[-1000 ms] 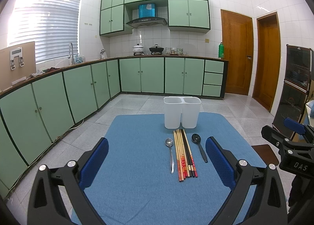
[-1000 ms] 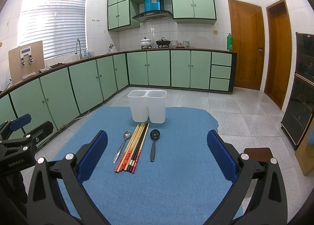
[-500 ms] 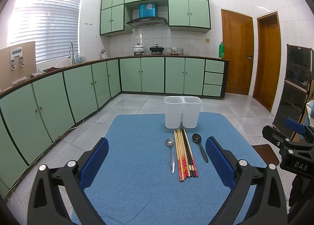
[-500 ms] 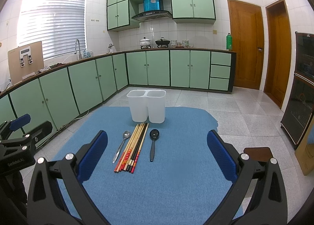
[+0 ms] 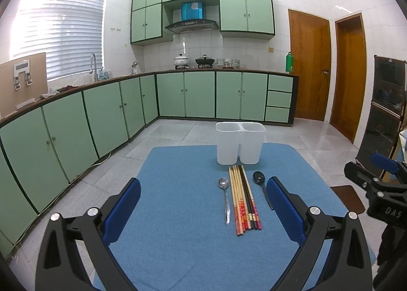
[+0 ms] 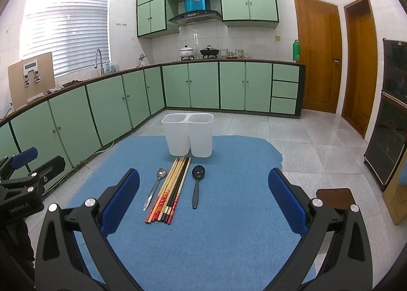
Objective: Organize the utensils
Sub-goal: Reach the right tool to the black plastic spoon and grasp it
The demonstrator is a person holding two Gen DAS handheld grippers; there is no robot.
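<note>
Jaws wide apart on both grippers, left (image 5: 203,211) & right (image 6: 203,203), nothing held, blue ribbed pads. On blue cloth counter (image 6: 229,235): steel spoon (image 6: 154,187), chopsticks (image 6: 170,189) side by side, black spoon (image 6: 196,184), twin-cup white plastic bin (image 6: 188,134) behind. Only right view shows mat's torn far-right edge.

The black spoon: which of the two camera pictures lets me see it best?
The right wrist view: the black spoon lies whole on the blue mat. In the left wrist view the spoon lies farther off, its handle end meeting a blue finger pad.
</note>
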